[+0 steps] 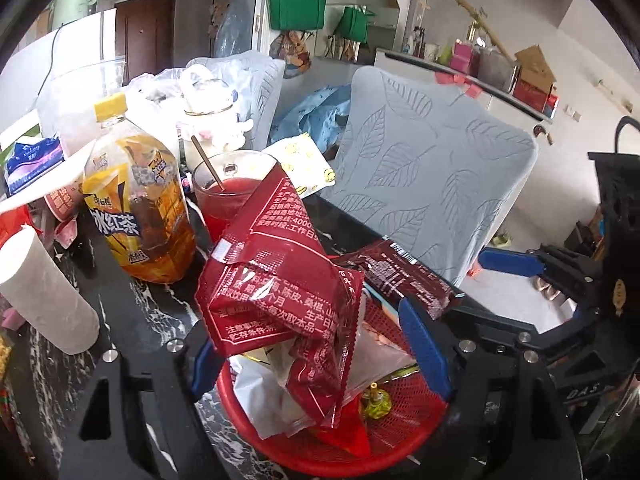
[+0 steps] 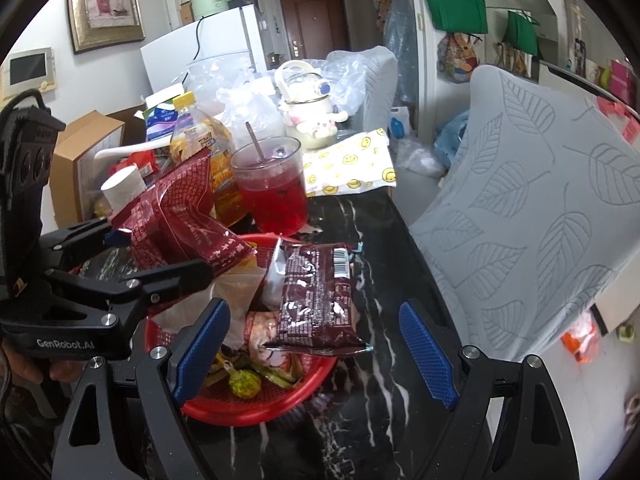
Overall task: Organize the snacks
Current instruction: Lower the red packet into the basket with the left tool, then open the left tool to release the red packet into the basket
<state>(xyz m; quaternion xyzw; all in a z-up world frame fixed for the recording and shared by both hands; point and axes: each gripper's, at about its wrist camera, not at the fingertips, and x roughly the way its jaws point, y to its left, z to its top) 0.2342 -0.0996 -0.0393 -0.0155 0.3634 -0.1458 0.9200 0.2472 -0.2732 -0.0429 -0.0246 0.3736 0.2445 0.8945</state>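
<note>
A red mesh basket sits on the black marble table and holds several snack packets. A red packet with white print hangs between the fingers of my left gripper, above the basket; the jaws stand wide and only the left pad seems to touch it. A dark maroon packet lies on the basket's far rim. My right gripper is open and empty over the basket's right side. A yellow wrapped sweet lies in the basket.
An iced tea bottle, a glass of red drink with a straw, a paper roll, a smiley napkin and a kettle crowd the table. A grey leaf-pattern chair stands at the right edge.
</note>
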